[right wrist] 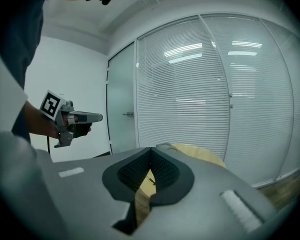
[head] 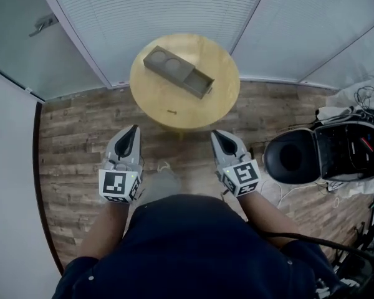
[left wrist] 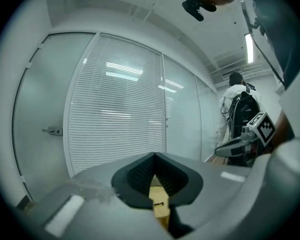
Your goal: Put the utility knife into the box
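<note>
Left tongs (head: 136, 128) and right tongs (head: 215, 133) hover closed and empty, short of the counter (head: 196, 108). The knife (head: 171, 111) lies near its front edge, and the box (head: 174, 70) sits open behind, ready to receive it.

Person's top (head: 193, 248): dark navy, plain. Sleeves (head: 81, 273) short, same navy, possibly bunched above the elbow, though it is hard to say from overhead.

The left gripper (head: 134, 129) and right gripper (head: 215, 133) have pale grey moulded shells that narrow to a point, with a black inlay along the top. At the back of each sits a white cube (head: 119, 185) printed with black square markers.

Up close, the pads (left wrist: 139, 176) are black and finely ribbed. There are small white rectangular patches (left wrist: 65, 215) on the grey shell. A thin black cable (head: 311, 239) shows by the right arm.
</note>
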Tool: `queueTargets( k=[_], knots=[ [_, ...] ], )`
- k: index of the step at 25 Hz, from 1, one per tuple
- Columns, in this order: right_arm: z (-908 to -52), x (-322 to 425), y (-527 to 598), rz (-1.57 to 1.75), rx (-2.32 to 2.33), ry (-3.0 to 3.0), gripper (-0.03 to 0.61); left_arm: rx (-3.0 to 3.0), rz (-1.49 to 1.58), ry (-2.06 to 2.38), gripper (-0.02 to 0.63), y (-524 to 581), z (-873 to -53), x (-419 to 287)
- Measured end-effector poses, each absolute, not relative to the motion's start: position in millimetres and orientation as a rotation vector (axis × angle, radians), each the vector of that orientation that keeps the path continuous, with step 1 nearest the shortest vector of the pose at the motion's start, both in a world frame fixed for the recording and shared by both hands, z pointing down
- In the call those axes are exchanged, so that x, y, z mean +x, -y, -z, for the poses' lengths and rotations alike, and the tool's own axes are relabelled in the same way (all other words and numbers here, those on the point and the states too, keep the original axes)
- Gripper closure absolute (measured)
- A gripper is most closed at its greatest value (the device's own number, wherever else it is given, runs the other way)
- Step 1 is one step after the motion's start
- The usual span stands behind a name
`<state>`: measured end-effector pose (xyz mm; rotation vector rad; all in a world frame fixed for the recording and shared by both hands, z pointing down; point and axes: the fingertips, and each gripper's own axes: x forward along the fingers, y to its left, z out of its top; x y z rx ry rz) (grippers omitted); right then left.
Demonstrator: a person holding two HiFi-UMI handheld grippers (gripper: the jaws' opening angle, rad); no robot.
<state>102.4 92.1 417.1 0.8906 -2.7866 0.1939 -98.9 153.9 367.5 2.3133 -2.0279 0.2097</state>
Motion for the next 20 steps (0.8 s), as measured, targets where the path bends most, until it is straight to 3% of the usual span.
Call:
queueTargets(
  k=[10, 20],
  knots=[
    [-430, 3, -29, -0.154, 0.782, 2.715, 0.571, 2.344, -0.233, 1.891, 0.611, -55, -391, -174],
    [-470, -29, 13, -0.129, 0.670, 2.648, 0.569, 2.280, -0.244, 1.858, 0.611, -11, -419, -182]
  ],
)
